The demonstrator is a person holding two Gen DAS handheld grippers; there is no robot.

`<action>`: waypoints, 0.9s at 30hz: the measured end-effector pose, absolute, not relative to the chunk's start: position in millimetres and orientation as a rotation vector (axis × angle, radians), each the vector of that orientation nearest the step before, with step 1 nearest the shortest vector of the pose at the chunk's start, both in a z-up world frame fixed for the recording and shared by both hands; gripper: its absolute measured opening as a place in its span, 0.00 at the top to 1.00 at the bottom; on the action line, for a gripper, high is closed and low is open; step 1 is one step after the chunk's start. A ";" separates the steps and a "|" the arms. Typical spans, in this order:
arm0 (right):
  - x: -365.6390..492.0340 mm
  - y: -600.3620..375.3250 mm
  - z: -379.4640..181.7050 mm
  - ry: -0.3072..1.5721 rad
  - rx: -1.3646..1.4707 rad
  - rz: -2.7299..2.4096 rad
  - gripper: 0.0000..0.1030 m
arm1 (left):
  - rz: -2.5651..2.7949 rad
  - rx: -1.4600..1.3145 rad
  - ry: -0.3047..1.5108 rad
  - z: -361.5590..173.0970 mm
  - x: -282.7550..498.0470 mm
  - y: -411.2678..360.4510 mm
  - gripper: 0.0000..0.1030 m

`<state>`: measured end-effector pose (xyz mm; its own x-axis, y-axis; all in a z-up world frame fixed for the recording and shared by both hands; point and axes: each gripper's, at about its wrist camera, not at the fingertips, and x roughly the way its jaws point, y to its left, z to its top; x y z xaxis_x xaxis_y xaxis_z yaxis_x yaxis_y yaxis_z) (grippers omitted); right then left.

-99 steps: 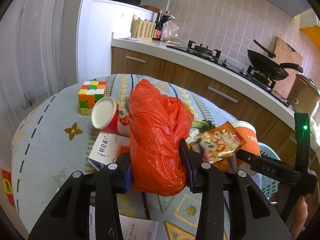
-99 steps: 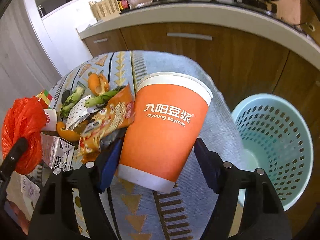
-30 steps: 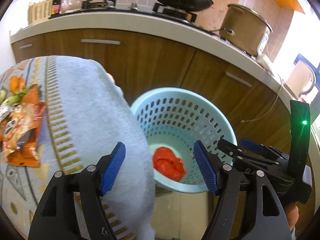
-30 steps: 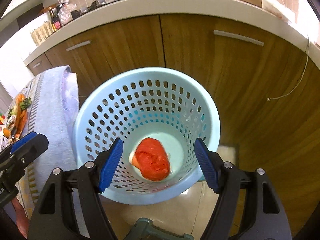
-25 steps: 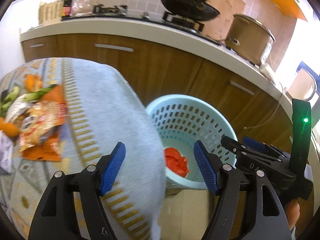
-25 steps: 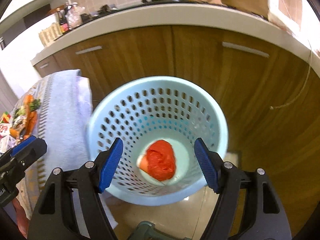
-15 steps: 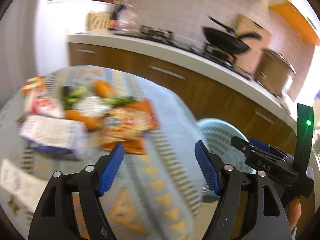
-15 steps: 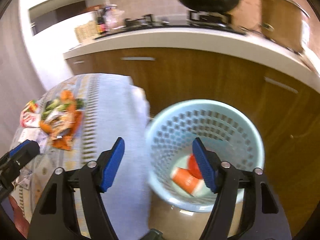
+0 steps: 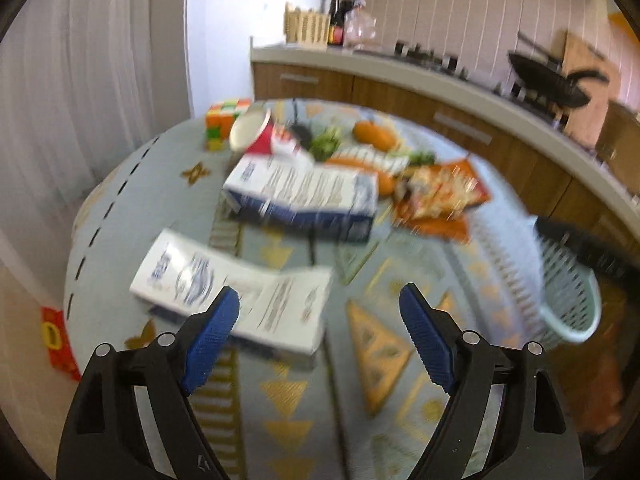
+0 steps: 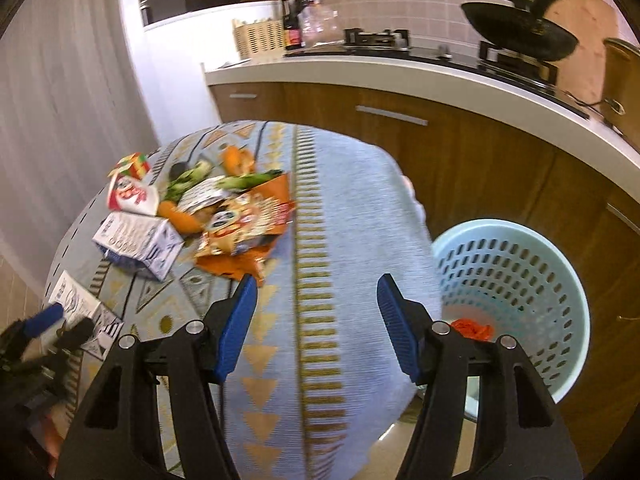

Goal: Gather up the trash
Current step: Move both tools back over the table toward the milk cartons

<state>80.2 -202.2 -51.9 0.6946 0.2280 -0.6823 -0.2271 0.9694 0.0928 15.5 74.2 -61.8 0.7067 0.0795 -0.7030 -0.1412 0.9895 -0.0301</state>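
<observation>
Hovering over the patterned tablecloth [image 9: 400,292], the left gripper [image 9: 320,312] has its jaws spread wide with nothing between the blue pads; they have just been opening further. Directly ahead of its left finger lies a flat white-and-blue carton [image 9: 232,292], long axis running from the far left toward the near right across the gripper's line. Beyond it sits a second blue-and-white carton [image 9: 304,200] on its side, long axis crosswise to the fingers. Farther ahead, a red paper cup [image 9: 260,136] lies tipped, mouth facing the gripper's left. Right of the cartons: an orange snack bag [image 9: 440,196], with vegetable scraps and peel [image 9: 372,132] behind it.

The left view is motion-blurred; print on the cartons is unreadable.

The right gripper [image 10: 312,316] is also empty, jaws partly apart and just been closing somewhat, bare cloth between the pads. The light-blue basket [image 10: 560,280] stands off its right finger, below the table edge. A scrap of red bag [image 10: 470,328] shows inside; the rest of the contents is hidden by the finger and the cloth.
</observation>
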 end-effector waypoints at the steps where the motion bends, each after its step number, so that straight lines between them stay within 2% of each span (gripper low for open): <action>1: 79.0 -199.3 -52.1 0.762 -0.003 0.260 0.43 | 0.136 -0.069 0.782 -67.2 14.1 75.6 0.22; 6: 75.8 -191.1 -55.1 0.769 -0.013 0.280 0.43 | 0.229 -0.029 0.808 -80.2 5.9 97.6 0.22; 17: 82.2 -174.2 -64.8 0.799 -0.024 0.320 0.43 | 0.208 -0.257 0.807 -72.5 -31.8 193.8 0.23; 19: 83.8 -167.1 -64.5 0.798 -0.037 0.337 0.43 | 0.114 -0.316 0.805 -68.7 -28.4 194.4 0.21; 21: 87.8 -156.8 -61.7 0.798 -0.046 0.394 0.43 | 0.127 -0.380 0.802 -67.5 -16.7 194.4 0.15; 27: 113.2 -115.2 -52.1 0.761 -0.092 0.661 0.43 | 0.315 -0.389 0.884 -81.4 25.6 189.3 0.16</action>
